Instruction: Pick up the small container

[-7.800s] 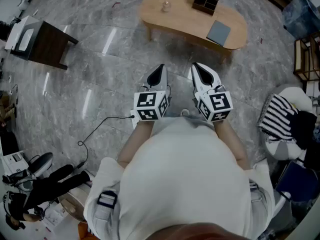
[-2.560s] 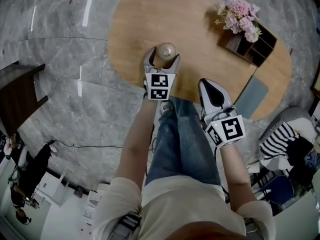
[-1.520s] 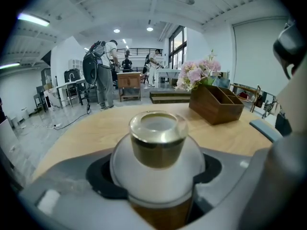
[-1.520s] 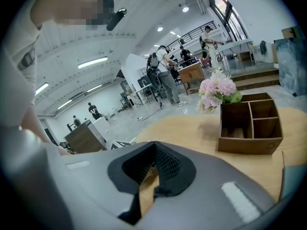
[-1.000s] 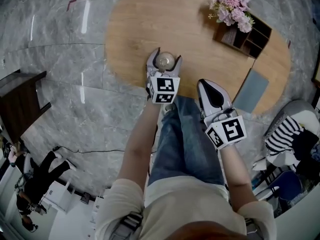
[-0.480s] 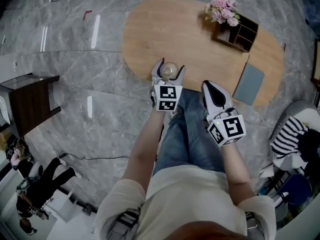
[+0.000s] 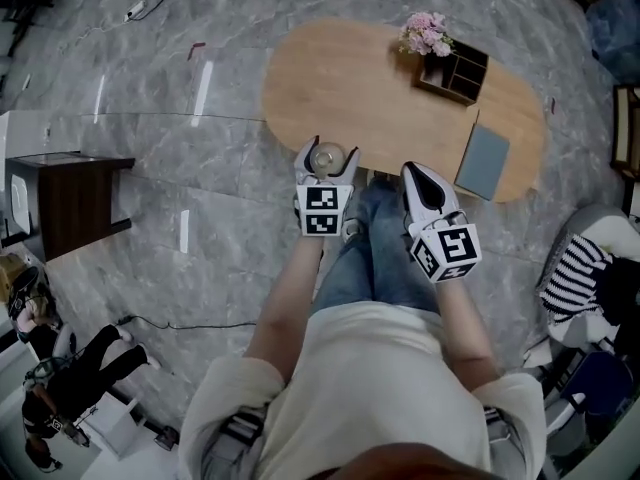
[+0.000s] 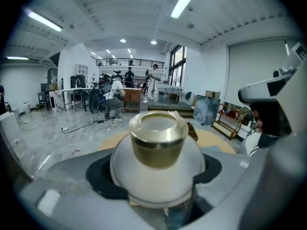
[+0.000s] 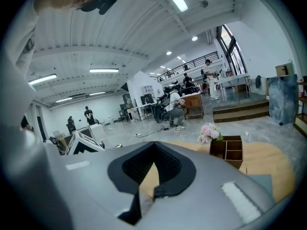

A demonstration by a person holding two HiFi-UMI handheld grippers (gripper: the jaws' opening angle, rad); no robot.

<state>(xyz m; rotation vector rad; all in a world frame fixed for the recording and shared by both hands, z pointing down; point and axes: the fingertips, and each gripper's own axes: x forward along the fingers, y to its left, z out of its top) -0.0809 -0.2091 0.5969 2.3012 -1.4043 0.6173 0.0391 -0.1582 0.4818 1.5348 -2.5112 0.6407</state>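
Note:
The small container (image 7: 325, 157) is a round glass jar with a gold lid (image 8: 158, 140). My left gripper (image 7: 325, 164) is shut on it, one jaw on each side of its body, and holds it upright in the air over the near edge of the oval wooden table (image 7: 380, 78). In the left gripper view the jar fills the gap between the grey jaws of the left gripper (image 8: 158, 178), with the table far beyond it. My right gripper (image 7: 420, 180) hangs to the right over the person's jeans, shut and holding nothing; in its own view the right gripper (image 9: 153, 150) has its dark pads together.
On the table's far right stand pink flowers (image 7: 425, 33) and a dark wooden organiser (image 7: 455, 73), with a grey pad (image 7: 483, 163) at its right end. A dark side table (image 7: 65, 193) stands at the left. A striped cloth (image 7: 570, 278) lies on a seat at the right.
Both grippers have risen and drawn back from the table. The jar stays in the left gripper, now over the table's near edge. The table looks smaller and farther off.

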